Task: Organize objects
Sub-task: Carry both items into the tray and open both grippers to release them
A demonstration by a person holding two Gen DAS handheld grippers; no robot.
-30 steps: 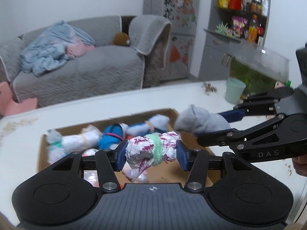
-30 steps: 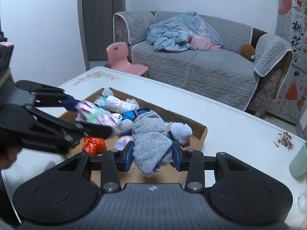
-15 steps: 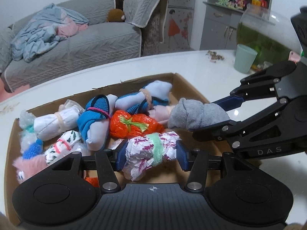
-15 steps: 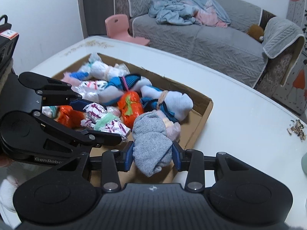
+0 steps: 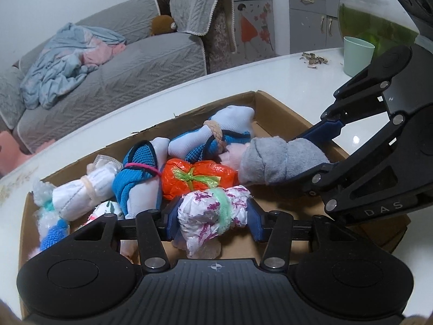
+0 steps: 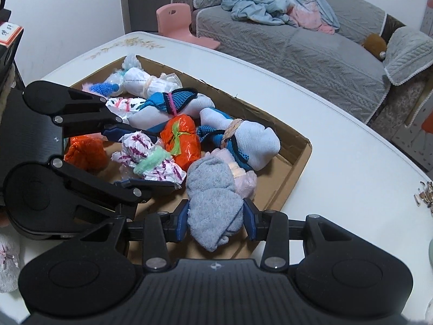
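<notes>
The left tongs point(image 5: 212, 223) are clamped on a white bundle point(image 5: 213, 216) printed in purple and tied with a green band; the jaws are closing a little on it, pads pressed to both ends. The right tongs point(image 6: 215, 216) are clamped on a grey sock roll point(image 6: 213, 203), pads against its sides. Both loads hang low over the near part of a shallow cardboard box point(image 6: 303, 159) on the white worktop point(image 6: 338, 162).

Just beyond the tongs the box holds an orange bundle point(image 5: 197, 176), a blue-and-white roll point(image 5: 138, 181) with a pink band, a pale blue roll point(image 5: 224, 127) tied with tan cord, and more tied rolls towards the far left corner. A green cup point(image 5: 357, 54) stands well apart on the worktop.

The step in hand looks like placing: two bundles brought to the box at once. The next move likely calls for setting each onto bare cardboard near the front wall, beside the pile rather than on it, then parting the jaws. The two tongs are close together, so the risk is bumping one another.
</notes>
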